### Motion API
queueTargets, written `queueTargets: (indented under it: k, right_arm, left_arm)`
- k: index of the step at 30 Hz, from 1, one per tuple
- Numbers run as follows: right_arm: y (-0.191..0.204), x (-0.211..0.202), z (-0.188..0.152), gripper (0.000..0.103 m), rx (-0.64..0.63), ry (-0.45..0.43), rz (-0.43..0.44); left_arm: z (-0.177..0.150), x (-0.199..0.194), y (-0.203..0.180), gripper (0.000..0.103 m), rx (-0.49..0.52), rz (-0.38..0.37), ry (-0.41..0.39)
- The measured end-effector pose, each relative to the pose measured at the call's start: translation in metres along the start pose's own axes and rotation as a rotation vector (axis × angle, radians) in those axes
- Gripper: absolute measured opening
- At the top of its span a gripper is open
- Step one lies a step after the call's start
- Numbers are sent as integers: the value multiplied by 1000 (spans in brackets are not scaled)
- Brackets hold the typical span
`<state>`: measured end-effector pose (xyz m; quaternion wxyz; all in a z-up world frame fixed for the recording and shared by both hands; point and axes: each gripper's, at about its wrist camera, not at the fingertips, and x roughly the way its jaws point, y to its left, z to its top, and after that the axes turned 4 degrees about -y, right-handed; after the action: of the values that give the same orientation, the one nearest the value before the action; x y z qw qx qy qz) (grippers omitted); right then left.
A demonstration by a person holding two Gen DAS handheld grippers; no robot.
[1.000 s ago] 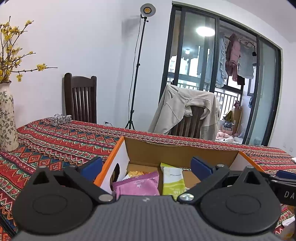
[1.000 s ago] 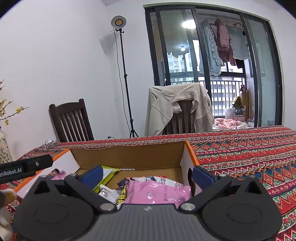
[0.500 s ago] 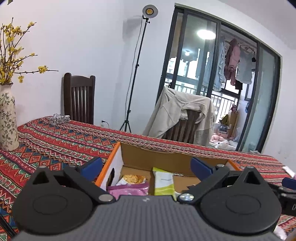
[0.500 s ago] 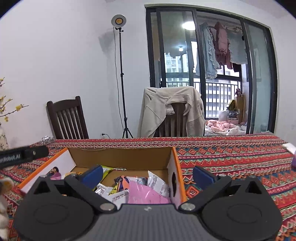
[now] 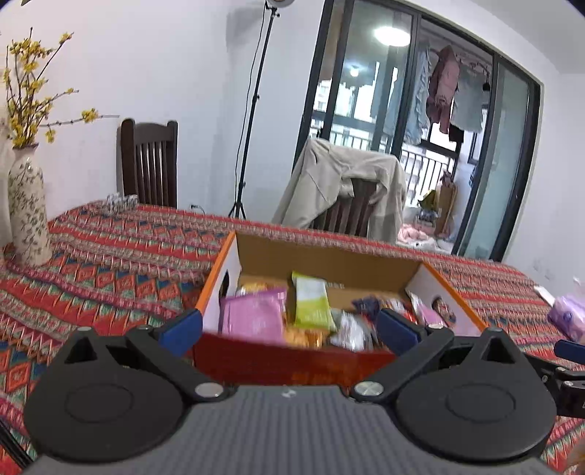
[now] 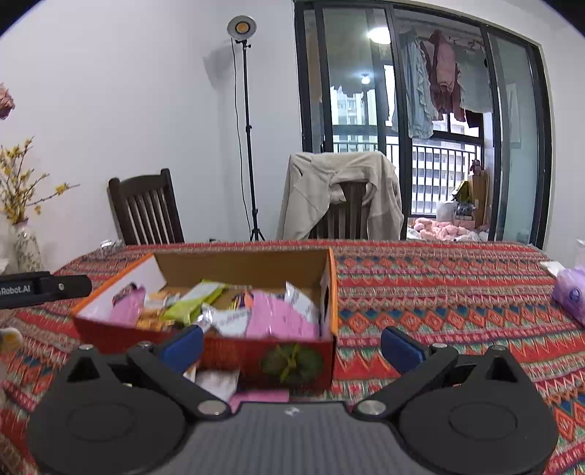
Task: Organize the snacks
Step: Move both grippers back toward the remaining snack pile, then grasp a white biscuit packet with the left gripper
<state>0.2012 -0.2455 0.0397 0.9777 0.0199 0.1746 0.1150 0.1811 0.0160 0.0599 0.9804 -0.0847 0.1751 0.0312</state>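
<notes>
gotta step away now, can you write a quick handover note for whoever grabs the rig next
Left hand-held gripper: open, empty, just short of the cardboard box.
Right hand-held gripper: open, empty, at the box's near right corner.
Box sits on the patterned tablecloth, already holding mixed snacks: pink packet, green packet, silver ones.
Left to do: a white packet and a pink one lie outside, against the box's near wall. A purple pack lies far right; unclear if it's a snack.

One box (image 6: 234, 350). Two pink packets (image 5: 252, 318) (image 5: 426, 314), one green packet (image 5: 312, 301) inside; other wrappers blurred, uncountable. Two chairs (image 6: 146, 212) (image 6: 347, 215). One vase (image 5: 27, 215). One lamp (image 6: 242, 27).
</notes>
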Motion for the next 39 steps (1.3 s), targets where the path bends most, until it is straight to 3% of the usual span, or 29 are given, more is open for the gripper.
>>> queueTargets:
  k: [16, 24, 30, 36, 39]
  right_arm:
    - [-11, -47, -59, 103, 38, 117, 17]
    - [-14, -52, -69, 103, 48, 141, 17]
    - [-16, -58, -74, 103, 48, 149, 12]
    - [-20, -62, -79, 103, 59, 158, 5]
    - [-19, -65, -80, 103, 59, 154, 5]
  left_arm:
    - [-60, -44, -16, 103, 37, -32, 167]
    - [-89, -50, -40, 103, 85, -59, 235]
    - [-100, -49, -56, 103, 157, 48, 226]
    - [-110, -39, -54, 103, 135, 100, 291]
    - [-112, -40, -48, 96, 105, 95, 295]
